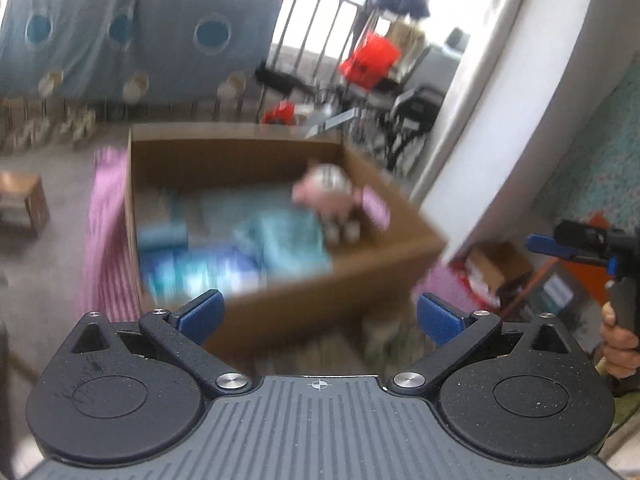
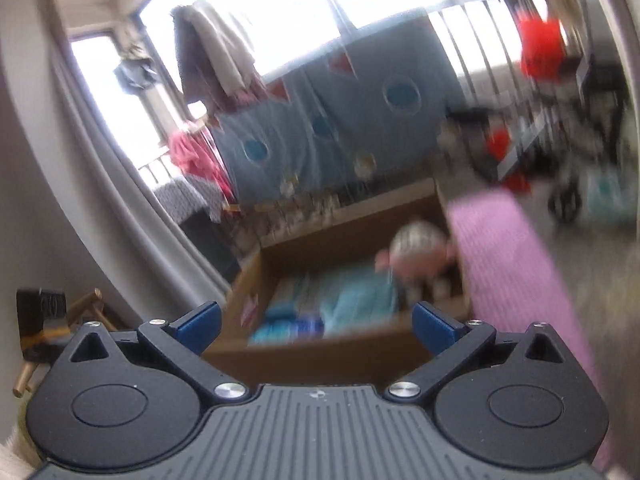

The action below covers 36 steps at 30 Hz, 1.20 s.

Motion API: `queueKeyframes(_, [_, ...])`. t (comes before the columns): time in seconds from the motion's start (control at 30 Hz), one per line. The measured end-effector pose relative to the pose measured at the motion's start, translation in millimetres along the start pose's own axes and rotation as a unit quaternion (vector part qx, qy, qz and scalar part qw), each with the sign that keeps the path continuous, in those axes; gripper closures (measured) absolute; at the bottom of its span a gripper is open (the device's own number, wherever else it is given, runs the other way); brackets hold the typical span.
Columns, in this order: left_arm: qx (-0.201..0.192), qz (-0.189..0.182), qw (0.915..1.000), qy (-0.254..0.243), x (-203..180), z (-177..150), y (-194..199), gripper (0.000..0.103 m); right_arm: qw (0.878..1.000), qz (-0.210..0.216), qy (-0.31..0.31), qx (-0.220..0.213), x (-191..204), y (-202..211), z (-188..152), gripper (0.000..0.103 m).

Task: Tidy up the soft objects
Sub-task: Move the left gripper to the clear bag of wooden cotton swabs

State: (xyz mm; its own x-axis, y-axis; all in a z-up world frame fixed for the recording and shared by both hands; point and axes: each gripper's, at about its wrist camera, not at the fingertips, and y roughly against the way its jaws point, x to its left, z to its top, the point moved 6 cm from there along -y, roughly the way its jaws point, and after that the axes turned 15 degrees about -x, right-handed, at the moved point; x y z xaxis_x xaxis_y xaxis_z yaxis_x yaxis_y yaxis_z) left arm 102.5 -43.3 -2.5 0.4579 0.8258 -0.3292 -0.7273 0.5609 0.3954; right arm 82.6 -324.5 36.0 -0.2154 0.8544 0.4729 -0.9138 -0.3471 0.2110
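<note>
An open cardboard box [image 1: 384, 204] stands on the floor and holds a pink and grey plush toy [image 1: 328, 192] at its far right, a teal cloth [image 1: 288, 236] and blue folded items [image 1: 192, 268]. My left gripper [image 1: 320, 314] is open and empty just in front of the box's near wall. My right gripper [image 2: 318, 328] is open and empty before the same box [image 2: 320, 352], where the plush [image 2: 420, 252] and the teal cloth [image 2: 360, 300] also show. A pink striped cloth [image 1: 106, 232] hangs over one side of the box; it also shows in the right wrist view [image 2: 508, 256]. Both views are blurred.
A blue hanging fabric with round patches [image 1: 140, 28] covers a railing behind the box. Red bags [image 1: 370, 60] and a dark stroller [image 1: 412, 116] stand at the back right. A white curtain [image 1: 500, 100] hangs to the right. A small wooden stool [image 1: 22, 204] sits at the left.
</note>
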Motion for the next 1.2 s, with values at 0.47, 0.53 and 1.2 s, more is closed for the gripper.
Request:
queueKeyframes(0.47, [0.073,-0.008,0.9959,0.054,12.1,-103.3,-38.1,0.012,0.968,-0.086,-0.124,0.202,-26.7,-56.9,-160.2,0.023])
queueKeyframes(0.53, [0.076,-0.011,0.9955,0.056,12.0,-104.8,-43.0,0.02,0.965,-0.098,-0.128,0.208,-29.1,-58.9,-168.2,0.034])
queueKeyframes(1.2, [0.079,-0.025,0.9848,0.153,29.6,-112.0,-63.9,0.045,0.962,-0.064,-0.178,0.197,-26.7,-77.9,-177.3,0.053])
